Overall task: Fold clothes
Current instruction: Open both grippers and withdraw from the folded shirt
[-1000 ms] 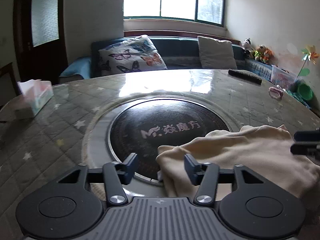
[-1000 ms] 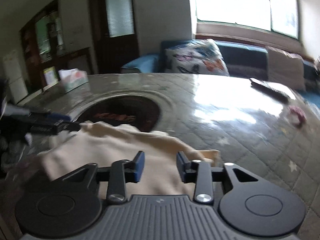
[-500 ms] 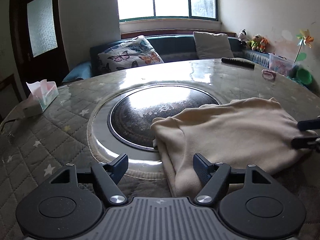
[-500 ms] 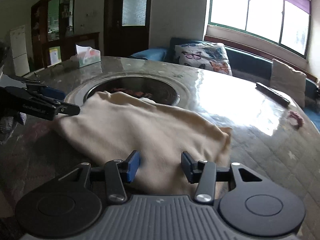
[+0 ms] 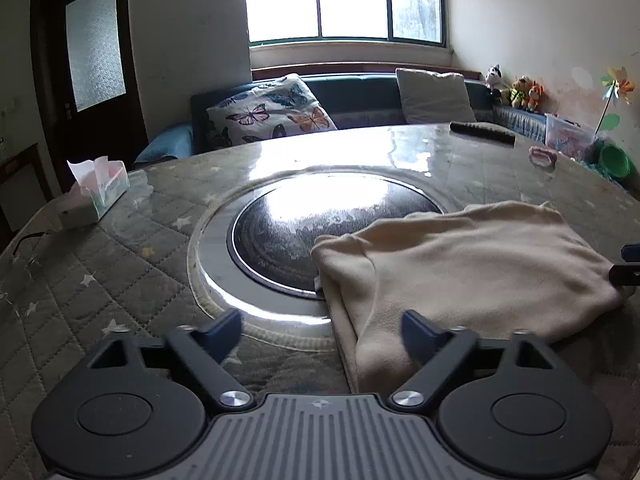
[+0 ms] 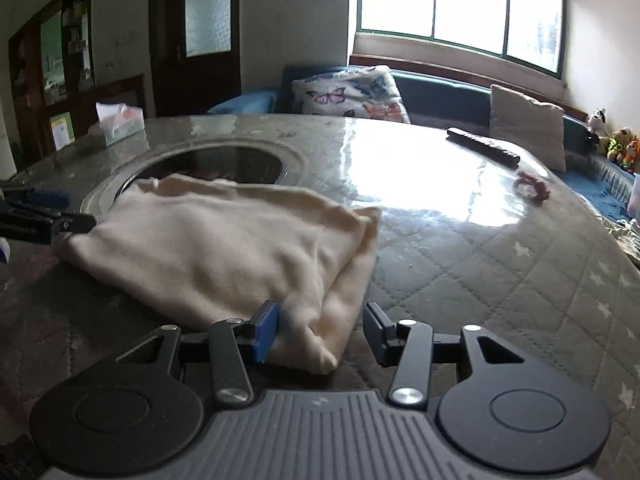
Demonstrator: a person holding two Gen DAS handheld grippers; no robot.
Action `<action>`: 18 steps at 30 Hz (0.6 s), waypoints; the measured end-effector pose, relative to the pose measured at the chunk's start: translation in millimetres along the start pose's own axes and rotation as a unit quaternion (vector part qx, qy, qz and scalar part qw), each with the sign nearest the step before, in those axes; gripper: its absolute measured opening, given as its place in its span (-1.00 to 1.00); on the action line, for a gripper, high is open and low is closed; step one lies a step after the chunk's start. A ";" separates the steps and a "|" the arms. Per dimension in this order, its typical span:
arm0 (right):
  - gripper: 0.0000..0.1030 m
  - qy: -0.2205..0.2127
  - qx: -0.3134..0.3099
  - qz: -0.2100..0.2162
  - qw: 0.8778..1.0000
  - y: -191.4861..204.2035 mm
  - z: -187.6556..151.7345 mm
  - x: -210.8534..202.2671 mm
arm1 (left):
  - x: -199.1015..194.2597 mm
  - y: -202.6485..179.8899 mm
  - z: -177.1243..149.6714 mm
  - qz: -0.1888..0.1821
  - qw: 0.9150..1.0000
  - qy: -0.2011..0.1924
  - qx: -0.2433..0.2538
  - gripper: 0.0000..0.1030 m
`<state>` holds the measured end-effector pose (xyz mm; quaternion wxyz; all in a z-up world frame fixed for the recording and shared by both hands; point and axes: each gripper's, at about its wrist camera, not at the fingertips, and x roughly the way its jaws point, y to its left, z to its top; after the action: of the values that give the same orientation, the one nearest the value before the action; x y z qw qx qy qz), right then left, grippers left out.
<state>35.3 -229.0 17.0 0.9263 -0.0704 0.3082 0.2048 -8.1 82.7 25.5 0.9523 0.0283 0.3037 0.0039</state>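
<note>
From the left wrist view, going left to right: a white tissue box [image 5: 105, 193] with pink and green print stands near the far left edge of the round tabletop [image 5: 100, 264], which is covered in grey quilted cloth with pale stars under a glossy clear sheet. The print on the box is too small to read. In the middle sits a round black glass cooktop panel [image 5: 296, 236] in a metal ring; glare covers it and no lettering can be made out there. To its right lies the cream fleece garment [image 5: 472, 272], folded into a rough rectangle, its left edge overlapping the rim of the black panel. Farther back are a black remote control [image 5: 482, 132] and a small pink object [image 5: 542, 156] near the right rim.

The left tool [image 5: 322, 330] hovers low at the near edge with its jaws spread wide and nothing between them; the garment's near left corner lies just ahead of its right finger.

In the right wrist view, the left tool [image 6: 44, 220] shows at the far left, with small white lettering on its finger that is too blurred to read. The garment [image 6: 224, 248] fills the middle. The right tool [image 6: 320, 330] is spread open around the garment's near corner, without pinching it; its left blue pad [image 6: 266, 330] looks close to or against the cloth, the other stands apart.
</note>
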 end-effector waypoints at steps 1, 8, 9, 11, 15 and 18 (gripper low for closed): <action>0.01 -0.005 0.005 -0.003 1.000 -2.5 0.4 -2.1 | -1.3 0.4 0.3 -0.002 1.000 -0.003 -0.002 0.88; 0.16 0.006 -0.008 -0.016 1.000 -4.5 -3.1 2.4 | -1.4 3.3 -6.3 0.005 1.000 0.008 -0.012 1.00; 0.18 0.003 -0.011 -0.017 1.000 -3.5 -1.1 0.5 | -1.7 4.7 -7.1 0.006 1.000 0.008 -0.015 1.00; 0.19 -0.005 -0.023 -0.013 1.000 1.2 6.4 -3.5 | -2.2 8.0 -8.3 0.009 1.000 0.009 -0.021 1.00; 0.33 -0.012 -0.058 0.007 0.998 18.0 20.0 -3.1 | -6.1 16.1 -11.1 0.014 0.999 0.007 -0.035 1.00; 0.34 -0.014 -0.090 0.034 0.995 38.2 30.1 0.5 | -6.2 20.2 -15.9 0.022 0.999 0.016 -0.030 1.00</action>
<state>35.9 -186.5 40.6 0.9130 -0.1400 0.2779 0.2640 -22.2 103.5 17.2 0.9475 0.0063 0.3177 0.0348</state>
